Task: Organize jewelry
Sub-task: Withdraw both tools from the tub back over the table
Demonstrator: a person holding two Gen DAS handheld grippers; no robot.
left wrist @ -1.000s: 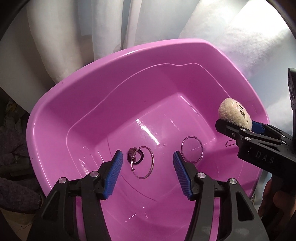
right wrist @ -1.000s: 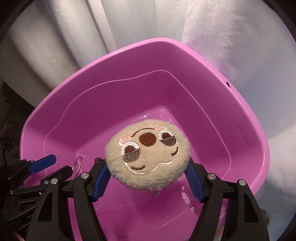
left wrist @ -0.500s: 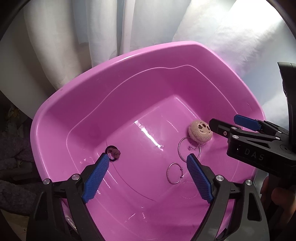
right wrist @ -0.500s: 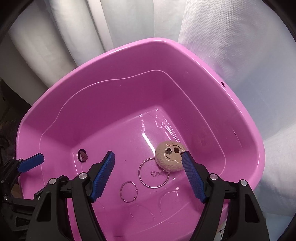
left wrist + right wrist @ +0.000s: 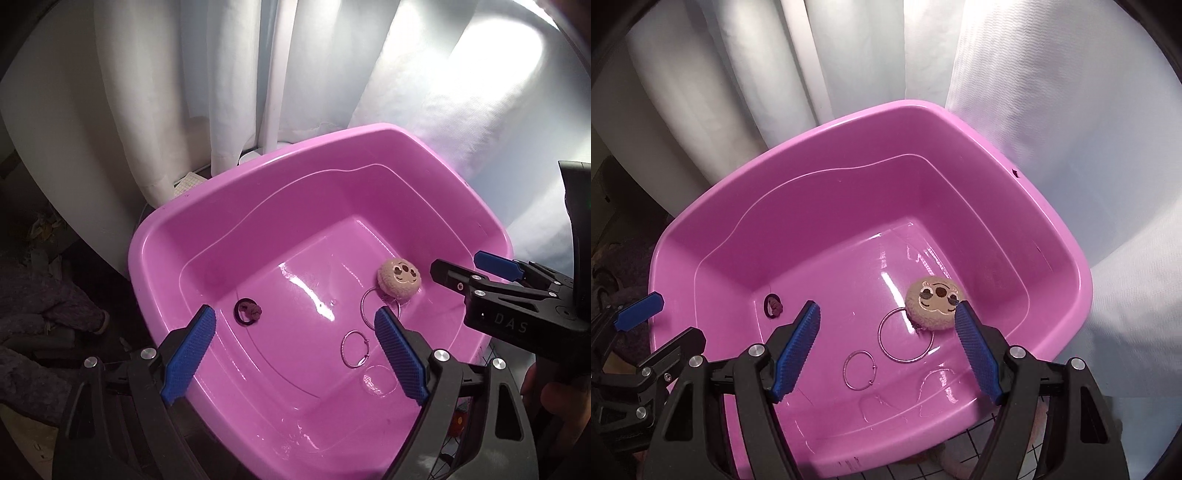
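Domestic interior, probably a bedroom or living room. White pleated curtains [image 5: 820,55] hang behind a pink plastic basin [image 5: 1067,243], with dark rumpled clothing [image 5: 40,314] heaped at left; the dim margins prevent a firmer identification.

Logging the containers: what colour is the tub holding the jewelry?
Pink-purple tub, clearest in the right wrist view.

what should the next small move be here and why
Probably lift both claws up and away from the pink tub. The right claw and left claw are both open and empty. The plush charm, large ring, small ring and dark ring all lie on the tub floor, so nothing in view seems left to place.
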